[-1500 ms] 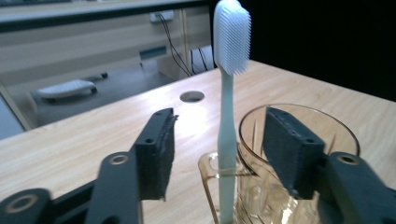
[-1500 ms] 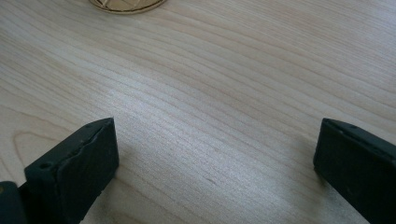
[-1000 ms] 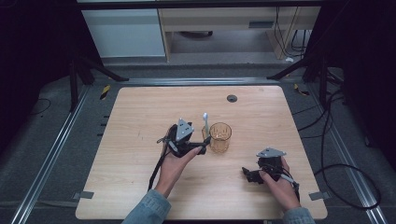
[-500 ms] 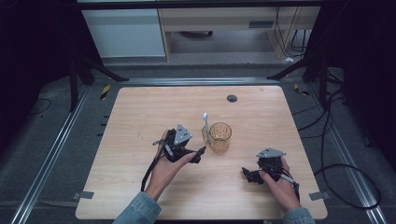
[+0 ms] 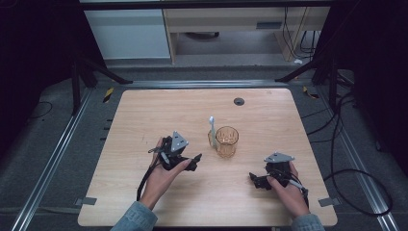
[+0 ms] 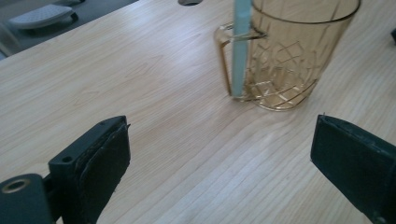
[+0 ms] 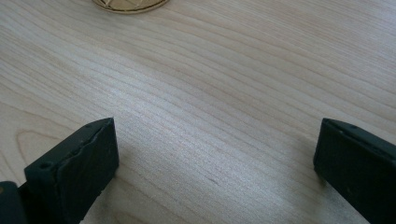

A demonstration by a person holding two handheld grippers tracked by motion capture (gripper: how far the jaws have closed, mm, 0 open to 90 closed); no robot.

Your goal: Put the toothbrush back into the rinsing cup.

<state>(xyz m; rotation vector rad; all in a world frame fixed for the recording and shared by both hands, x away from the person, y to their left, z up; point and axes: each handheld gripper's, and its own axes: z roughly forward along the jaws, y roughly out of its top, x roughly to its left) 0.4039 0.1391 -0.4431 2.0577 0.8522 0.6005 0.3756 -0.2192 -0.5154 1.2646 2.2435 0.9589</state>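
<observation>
An amber see-through cup [image 5: 226, 141] with a diamond pattern and a handle stands upright near the table's middle. A pale blue-white stick-like item [image 5: 211, 129], perhaps a toothbrush, stands through the cup's handle, leaning on it. In the left gripper view the cup [image 6: 289, 60] and the stick [image 6: 241, 46] rise ahead of the jaws. My left gripper [image 5: 192, 160] is open, left of the cup and apart from it, with nothing held [image 6: 219, 172]. My right gripper [image 5: 255, 179] rests open on the table at the front right, empty [image 7: 215, 163]. The cup's base [image 7: 130, 4] peeks in at that view's top.
The wooden table [image 5: 144, 120] has a dark round grommet hole [image 5: 239, 101] near its far edge. Cables trail from both grippers, and more lie on the floor at the right [image 5: 356, 192]. A shelf unit [image 5: 231, 29] stands beyond the table.
My left gripper has drawn back left and toward the front, away from the cup and the stick, which stay put. The right gripper has barely moved.
</observation>
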